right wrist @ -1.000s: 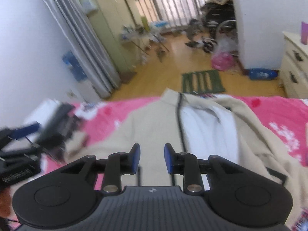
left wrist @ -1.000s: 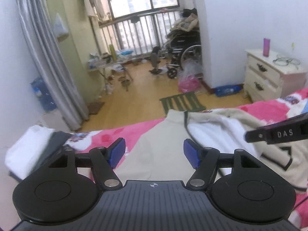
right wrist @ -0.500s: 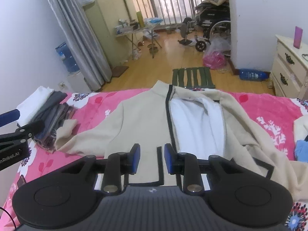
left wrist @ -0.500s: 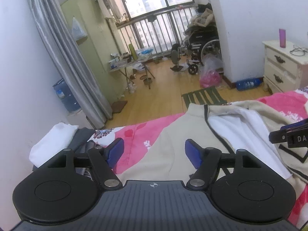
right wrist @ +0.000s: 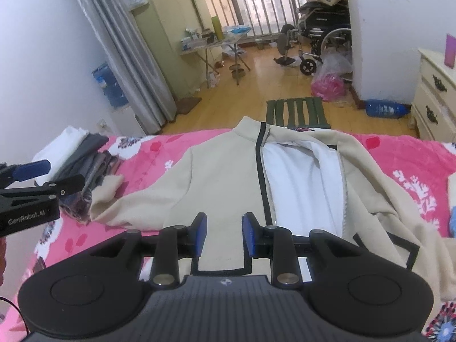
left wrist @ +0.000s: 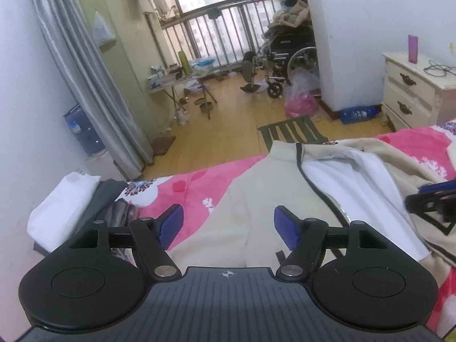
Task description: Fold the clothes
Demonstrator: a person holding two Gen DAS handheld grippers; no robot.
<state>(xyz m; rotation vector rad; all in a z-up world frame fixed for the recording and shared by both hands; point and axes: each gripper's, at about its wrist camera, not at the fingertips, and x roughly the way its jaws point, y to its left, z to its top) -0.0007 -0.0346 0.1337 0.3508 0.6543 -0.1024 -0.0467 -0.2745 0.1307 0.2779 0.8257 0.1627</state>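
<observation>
Jacket [right wrist: 222,188] hem hidden | right sleeve bunched | both hand-held grippers empty

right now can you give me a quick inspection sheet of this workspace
Surface: pink floral blanket on the bed.
Job's things: beige jacket lies front up, zip open, white lining showing.
Clutter: folded clothes stack at the bed's left edge.
Grippers: left tongs open wide; right tongs open, narrower gap; both empty.
Cables: coiled cable on the nightstand.
Surroundings: wheelchair, folding stool, water jug.
</observation>
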